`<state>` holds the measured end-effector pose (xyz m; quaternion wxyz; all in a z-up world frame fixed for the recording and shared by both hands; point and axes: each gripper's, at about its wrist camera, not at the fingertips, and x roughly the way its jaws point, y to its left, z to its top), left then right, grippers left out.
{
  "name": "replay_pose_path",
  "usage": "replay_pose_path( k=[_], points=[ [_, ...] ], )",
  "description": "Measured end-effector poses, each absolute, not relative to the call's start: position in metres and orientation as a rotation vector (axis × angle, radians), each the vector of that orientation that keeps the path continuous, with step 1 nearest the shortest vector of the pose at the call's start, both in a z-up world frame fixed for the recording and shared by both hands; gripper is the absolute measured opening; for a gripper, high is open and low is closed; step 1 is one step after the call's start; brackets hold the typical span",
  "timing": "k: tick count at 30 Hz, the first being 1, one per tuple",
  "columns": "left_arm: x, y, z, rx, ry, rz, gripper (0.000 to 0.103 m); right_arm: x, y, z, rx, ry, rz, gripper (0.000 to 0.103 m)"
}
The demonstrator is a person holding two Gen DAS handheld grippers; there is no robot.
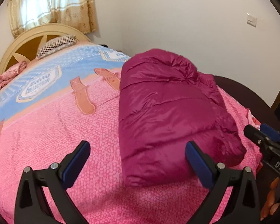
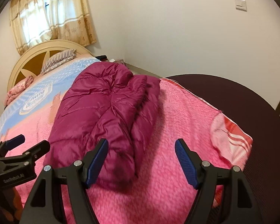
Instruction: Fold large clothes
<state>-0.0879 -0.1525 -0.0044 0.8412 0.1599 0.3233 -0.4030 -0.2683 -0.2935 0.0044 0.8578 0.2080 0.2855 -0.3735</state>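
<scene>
A magenta quilted puffer jacket [image 1: 169, 112] lies folded into a thick bundle on the pink bedspread [image 1: 65, 136]. It also shows in the right wrist view [image 2: 95, 112]. My left gripper [image 1: 138, 147] is open and empty, just short of the bundle's near left corner. My right gripper [image 2: 141, 145] is open and empty, near the bundle's near right end. Each gripper shows at the edge of the other's view: the right gripper [image 1: 259, 134] and the left gripper [image 2: 28, 143].
The bed has a cream headboard [image 1: 28, 43], a striped pillow [image 1: 56, 44] and a pink pillow [image 1: 9, 74]. A dark round surface [image 2: 252, 112] lies to the right past the bedspread's edge. White walls and a curtained window [image 2: 52, 15] stand behind.
</scene>
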Motion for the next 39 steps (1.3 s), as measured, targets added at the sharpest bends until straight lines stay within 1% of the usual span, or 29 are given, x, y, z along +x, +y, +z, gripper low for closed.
replay_pose_path(
  k=[6,16,20,23,27,39],
  points=[
    [-0.105,-0.13,0.022,0.248,0.609,-0.893,0.103,-0.299,-0.275,0.033,0.392,0.522,-0.791,0.074],
    [-0.13,-0.102,0.07,0.179,0.464,-0.901,0.103,-0.338,-0.246,0.088,0.353,0.342,-0.794,0.075],
    [-0.139,-0.09,0.084,0.173,0.386,-0.864,0.103,-0.345,-0.233,0.105,0.32,0.297,-0.797,0.078],
    [-0.146,-0.084,0.09,0.18,0.341,-0.856,0.103,-0.348,-0.223,0.115,0.294,0.267,-0.789,0.079],
    [-0.148,-0.083,0.09,0.185,0.336,-0.857,0.103,-0.348,-0.215,0.122,0.264,0.255,-0.781,0.083],
    [-0.152,-0.071,0.093,0.157,0.312,-0.856,0.103,-0.35,-0.197,0.131,0.19,0.217,-0.794,0.085]
  ],
)
